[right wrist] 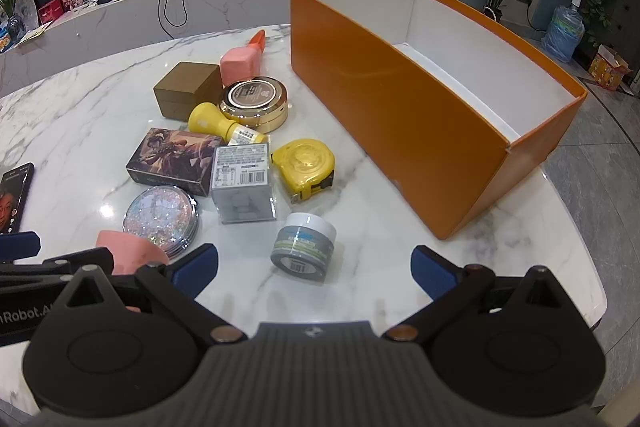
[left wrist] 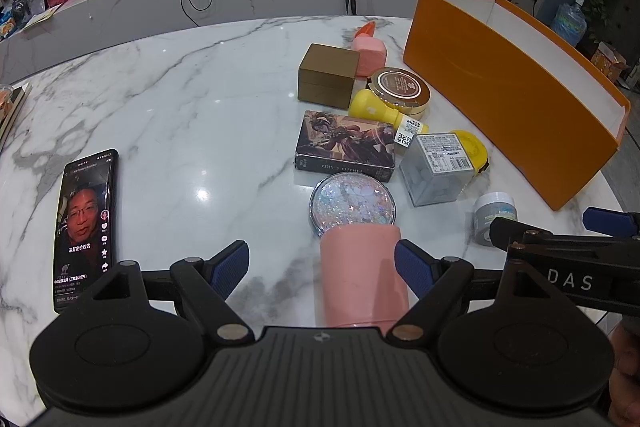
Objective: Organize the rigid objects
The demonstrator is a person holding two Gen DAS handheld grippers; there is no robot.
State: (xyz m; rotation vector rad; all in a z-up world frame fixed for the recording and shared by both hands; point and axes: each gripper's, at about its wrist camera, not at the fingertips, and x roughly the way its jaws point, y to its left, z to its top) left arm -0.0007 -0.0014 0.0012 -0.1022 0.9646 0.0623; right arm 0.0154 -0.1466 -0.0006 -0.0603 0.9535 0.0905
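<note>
A: Where is the pink cup [left wrist: 366, 277] sitting?
B: At the frame's lower centre, lying between the left gripper's [left wrist: 320, 269] spread fingers, ungripped.
A: And the orange box [right wrist: 404, 115]?
B: Waiting empty at right; the right gripper [right wrist: 314, 269] is gaping before the grey jar [right wrist: 303, 246].

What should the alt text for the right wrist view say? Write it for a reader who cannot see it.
The open right gripper hovers over a marble table, fingers either side of a small grey jar. Beyond it stands an empty orange box, with a yellow tape measure, clear cube box and glitter compact to its left.
</note>
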